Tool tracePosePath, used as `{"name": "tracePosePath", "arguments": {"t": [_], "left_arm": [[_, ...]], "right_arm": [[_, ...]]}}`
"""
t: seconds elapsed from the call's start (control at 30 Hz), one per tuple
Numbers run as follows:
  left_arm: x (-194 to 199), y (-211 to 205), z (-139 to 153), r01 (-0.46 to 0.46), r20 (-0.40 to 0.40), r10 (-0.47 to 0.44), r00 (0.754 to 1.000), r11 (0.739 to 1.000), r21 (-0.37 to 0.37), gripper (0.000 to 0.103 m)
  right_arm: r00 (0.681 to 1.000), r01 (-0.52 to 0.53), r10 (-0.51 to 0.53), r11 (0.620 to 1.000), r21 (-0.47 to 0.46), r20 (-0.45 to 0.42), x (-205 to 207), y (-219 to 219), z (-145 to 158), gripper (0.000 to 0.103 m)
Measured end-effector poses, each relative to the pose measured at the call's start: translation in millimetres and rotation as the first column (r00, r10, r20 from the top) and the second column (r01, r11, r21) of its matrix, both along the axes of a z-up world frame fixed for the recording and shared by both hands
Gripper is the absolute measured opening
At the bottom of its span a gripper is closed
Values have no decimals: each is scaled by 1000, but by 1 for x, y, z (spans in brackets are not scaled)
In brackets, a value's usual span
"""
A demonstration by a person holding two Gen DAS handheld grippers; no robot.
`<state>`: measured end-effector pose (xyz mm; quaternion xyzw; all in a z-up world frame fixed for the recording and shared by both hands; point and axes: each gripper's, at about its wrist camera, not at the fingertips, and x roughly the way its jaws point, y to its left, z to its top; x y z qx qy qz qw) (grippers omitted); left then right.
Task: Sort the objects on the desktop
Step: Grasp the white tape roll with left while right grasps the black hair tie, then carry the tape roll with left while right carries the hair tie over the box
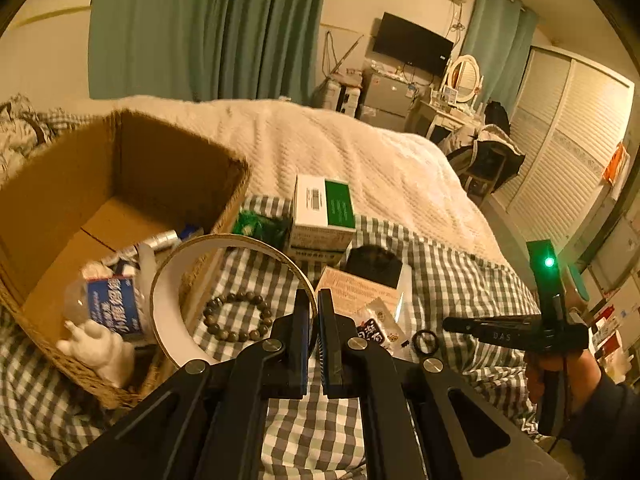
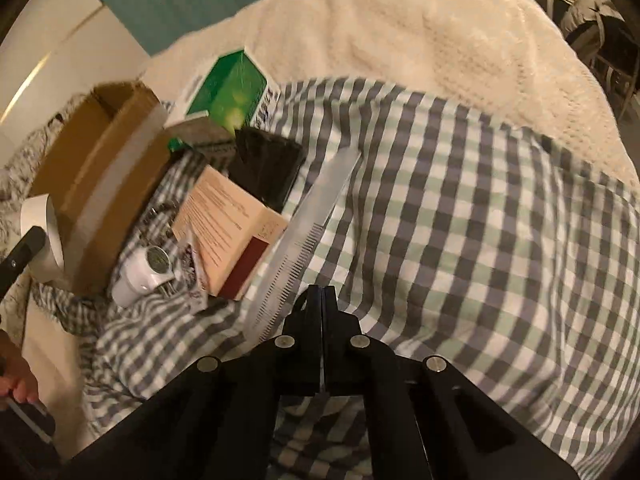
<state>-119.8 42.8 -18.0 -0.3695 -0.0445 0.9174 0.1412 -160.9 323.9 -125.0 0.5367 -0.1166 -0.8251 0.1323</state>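
Basket [image 1: 48,208], woven and lined with cardboard, sits on the checked cloth [image 1: 320,432] spread over a bed; it serves as my landmark. Inside it lie a plastic bottle [image 1: 108,304] with a blue label and a white hand-shaped figure [image 1: 100,344]. Left gripper [image 1: 314,308] has its jaws nearly closed on the rim of a large white tape ring [image 1: 168,312], which hangs over the basket's near edge. Bead bracelet [image 1: 238,318] lies on the cloth just beside the basket. Past it stand a green-and-white box [image 1: 324,212], a tan box [image 1: 356,292] and a black case [image 1: 374,266]. Right gripper [image 2: 322,292], well away from the basket, is pinched tight on the end of a clear ruler [image 2: 308,232].
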Motion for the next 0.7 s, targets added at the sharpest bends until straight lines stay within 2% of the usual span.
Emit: {"name": "tracePosePath", "arguments": {"t": [0.07, 0.13, 0.2, 0.27, 0.4, 0.43, 0.47, 0.5, 0.57, 0.7], "left_arm": [[4, -2, 6, 1, -7, -1, 1000, 1000, 14, 3], [10, -5, 12, 2, -20, -1, 1000, 1000, 20, 3], [16, -8, 17, 0, -29, 1, 1000, 1000, 19, 3], [22, -13, 21, -2, -35, 3, 999, 1000, 22, 3], [29, -24, 27, -19, -24, 19, 1000, 999, 28, 3], [29, -26, 28, -24, -23, 24, 999, 999, 25, 3], [30, -29, 30, -30, -25, 30, 999, 999, 20, 3], [31, -31, 32, -35, -26, 35, 999, 999, 16, 3], [32, -35, 36, -45, -30, 45, 999, 999, 18, 3], [33, -44, 38, -63, -26, 64, 998, 998, 23, 3]], "right_arm": [[1000, -3, 3, 1000, -7, 25, 3, -3, -2, 0], [999, 0, -2, 1000, 22, 51, -1, -6, -7, 7], [998, 3, -7, 998, 59, 68, -5, -9, -15, 41], [997, 22, -29, 996, 85, 72, -9, -10, -21, 45], [994, 49, -57, 995, 88, 96, -16, -12, -36, 43], [993, 50, -59, 994, 96, 102, -17, -12, -38, 36], [992, 39, -53, 992, 119, 111, -18, -14, -41, 7], [992, 33, -48, 991, 130, 114, -18, -14, -43, 3], [994, 33, -46, 992, 124, 100, -15, -14, -40, 3], [998, 45, -48, 997, 61, 43, -4, -10, -16, 3]]}}
